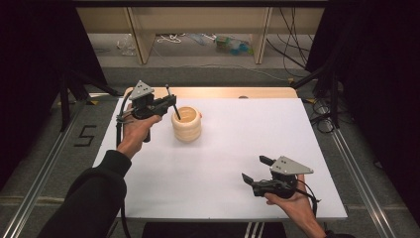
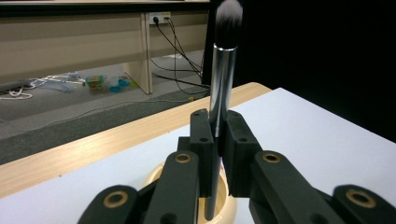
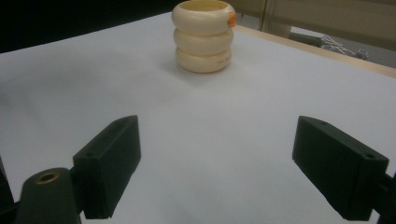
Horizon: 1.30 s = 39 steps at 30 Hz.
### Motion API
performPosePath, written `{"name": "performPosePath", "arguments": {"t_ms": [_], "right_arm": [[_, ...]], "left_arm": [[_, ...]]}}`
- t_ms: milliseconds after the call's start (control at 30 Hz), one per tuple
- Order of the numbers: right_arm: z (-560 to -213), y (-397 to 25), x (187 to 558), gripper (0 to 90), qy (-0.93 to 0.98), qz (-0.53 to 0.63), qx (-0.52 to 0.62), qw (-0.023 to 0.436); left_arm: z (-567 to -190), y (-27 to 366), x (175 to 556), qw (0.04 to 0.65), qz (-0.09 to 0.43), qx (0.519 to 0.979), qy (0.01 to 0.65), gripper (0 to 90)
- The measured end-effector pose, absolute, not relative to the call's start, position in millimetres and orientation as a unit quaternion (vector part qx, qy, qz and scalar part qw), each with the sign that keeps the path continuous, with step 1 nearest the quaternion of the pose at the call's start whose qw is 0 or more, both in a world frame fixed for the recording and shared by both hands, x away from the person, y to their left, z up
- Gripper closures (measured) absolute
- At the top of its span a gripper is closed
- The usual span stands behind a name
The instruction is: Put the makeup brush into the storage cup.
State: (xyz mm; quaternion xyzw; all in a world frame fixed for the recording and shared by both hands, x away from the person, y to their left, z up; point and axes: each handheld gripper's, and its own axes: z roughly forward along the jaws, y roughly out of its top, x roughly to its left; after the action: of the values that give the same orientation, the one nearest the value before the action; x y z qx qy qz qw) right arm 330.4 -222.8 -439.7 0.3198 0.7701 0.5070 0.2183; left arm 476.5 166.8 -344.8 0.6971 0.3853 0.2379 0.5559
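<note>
My left gripper (image 2: 217, 135) is clenched on the brush (image 2: 222, 74), upright, handle tip inside the cup (image 1: 186, 124) near the table's (image 1: 257, 148) far left corner; my right gripper (image 1: 258, 171) sits released by the near edge, well apart

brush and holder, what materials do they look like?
Brush: the tube below the bristles looks like polished metal, with a bright mirror-like sheen; bristles look soft, dark with white tips, fibre type unclear. Holder: cream, three stacked rounded rings, smooth with a soft sheen; could be glazed ceramic or plastic. The left tongs clamp the brush.
</note>
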Motion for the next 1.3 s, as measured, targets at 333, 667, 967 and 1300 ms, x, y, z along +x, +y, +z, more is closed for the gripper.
{"name": "performPosePath", "arguments": {"t_ms": [333, 667, 967, 1300], "right_arm": [[-439.4, -223.2, 329.7, 16.3, 0.775, 0.502, 0.324, 0.207], [-440.0, -222.9, 330.2, 16.4, 0.775, 0.503, 0.318, 0.214], [-440.9, -222.2, 330.4, 16.6, 0.776, 0.503, 0.316, 0.213], [-441.0, -221.8, 330.4, 16.7, 0.776, 0.503, 0.314, 0.213]], "left_arm": [[-345.2, 159.0, 488.2, 0.545, 0.245, 0.703, 0.387, 83.4], [-351.9, 149.8, 502.6, 0.531, 0.246, 0.709, 0.394, 83.4], [-358.6, 141.7, 511.4, 0.526, 0.247, 0.708, 0.401, 83.4], [-366.4, 140.1, 518.2, 0.516, 0.245, 0.711, 0.410, 83.4]]}}
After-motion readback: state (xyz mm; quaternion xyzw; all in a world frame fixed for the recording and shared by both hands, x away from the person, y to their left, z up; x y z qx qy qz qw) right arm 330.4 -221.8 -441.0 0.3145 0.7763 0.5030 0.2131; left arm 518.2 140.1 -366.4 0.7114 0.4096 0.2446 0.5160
